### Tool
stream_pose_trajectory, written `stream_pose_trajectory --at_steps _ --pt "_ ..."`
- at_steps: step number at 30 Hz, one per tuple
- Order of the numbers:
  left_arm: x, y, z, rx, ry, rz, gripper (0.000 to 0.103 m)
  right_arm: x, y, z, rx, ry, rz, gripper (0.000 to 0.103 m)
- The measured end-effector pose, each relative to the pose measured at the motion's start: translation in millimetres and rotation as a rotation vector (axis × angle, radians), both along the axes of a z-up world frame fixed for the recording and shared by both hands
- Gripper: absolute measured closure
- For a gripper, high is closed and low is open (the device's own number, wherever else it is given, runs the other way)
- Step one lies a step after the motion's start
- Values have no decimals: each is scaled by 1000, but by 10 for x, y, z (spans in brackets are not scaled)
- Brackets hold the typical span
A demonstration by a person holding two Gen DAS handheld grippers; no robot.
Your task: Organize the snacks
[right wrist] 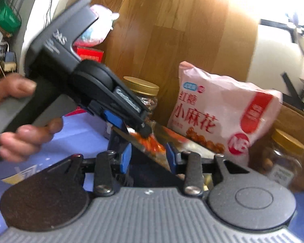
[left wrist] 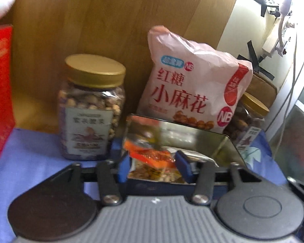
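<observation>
A shiny metal tin point(left wrist: 194, 139) with its lid raised stands on the blue cloth and holds orange snack packets point(left wrist: 152, 156). My left gripper point(left wrist: 154, 168) has its blue fingers either side of the packets over the tin; its grip is unclear. In the right wrist view the left gripper point(right wrist: 139, 129) reaches down onto the tin's shiny lid point(right wrist: 150, 149) and orange packets point(right wrist: 152, 143). My right gripper point(right wrist: 149, 160) straddles the lid's edge with its jaws apart.
A gold-lidded nut jar point(left wrist: 91, 109) stands left of the tin, a pink snack bag point(left wrist: 192, 85) leans on the wooden board behind, a second jar point(left wrist: 247, 121) at right, a red box point(left wrist: 0, 91) at far left. Cables hang at right.
</observation>
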State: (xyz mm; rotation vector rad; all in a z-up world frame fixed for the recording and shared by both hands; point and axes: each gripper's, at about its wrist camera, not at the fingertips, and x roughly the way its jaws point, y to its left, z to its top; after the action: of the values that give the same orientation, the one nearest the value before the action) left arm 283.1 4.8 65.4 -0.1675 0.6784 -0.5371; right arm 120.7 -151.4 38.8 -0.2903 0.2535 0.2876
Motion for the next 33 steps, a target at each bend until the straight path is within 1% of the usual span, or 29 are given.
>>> stream_pose_trajectory --at_steps 2,5,6,7,9,11,13,15,17,18,19,21,22,23,24,25,27,30,33 --pt "-112 79 71 -7 -25 5 47 -248 -126 1 43 8 -23 59" --pt "-333 192 182 1 -80 10 45 -537 -340 -64 132 57 -62 58" --pt "-410 220 207 1 -85 4 45 -647 -414 -98 174 83 -72 58" --pt "-497 253 218 -5 -81 -8 45 -749 -483 -135 217 113 -77 58" --pt "-697 296 198 -25 -51 -66 45 -915 -587 -218 289 174 -72 58" --pt "-911 299 119 -49 -3 -146 42 -1042 -608 -300 329 222 -51 58" --pt "-1101 268 3 -62 51 -221 40 -1145 -556 -374 330 249 -38 58" --pt "-1253 202 -146 -70 114 -280 38 -1202 -454 -429 308 271 -19 58" --pt "-1329 126 -287 -74 169 -316 31 -1263 -311 -440 251 267 -12 58" --pt "-1342 88 -355 -68 191 -320 23 -1273 -232 -447 208 261 -10 58" --pt "-1353 66 -416 -64 210 -318 21 -1282 -153 -466 161 256 -14 58" --pt "-1363 8 -519 -66 253 -338 25 -1298 -9 -516 70 239 -22 59" --pt "-1359 -7 -568 -65 273 -341 30 -1314 32 -533 44 229 -22 59" --pt "-1364 -13 -590 -69 270 -336 38 -1323 74 -546 21 221 -21 65" --pt "-1376 -7 -594 -68 269 -338 48 -1313 128 -547 1 218 -15 77" --pt "-1365 0 -596 -77 285 -346 54 -1325 168 -550 -16 213 -19 81" --pt "-1359 45 -599 -81 281 -317 58 -1292 228 -543 -38 207 -17 83" --pt "-1351 200 -563 -87 267 -271 59 -1229 264 -512 -10 213 2 84" --pt "-1328 418 -497 -100 241 -210 61 -1164 412 -440 10 202 56 84"
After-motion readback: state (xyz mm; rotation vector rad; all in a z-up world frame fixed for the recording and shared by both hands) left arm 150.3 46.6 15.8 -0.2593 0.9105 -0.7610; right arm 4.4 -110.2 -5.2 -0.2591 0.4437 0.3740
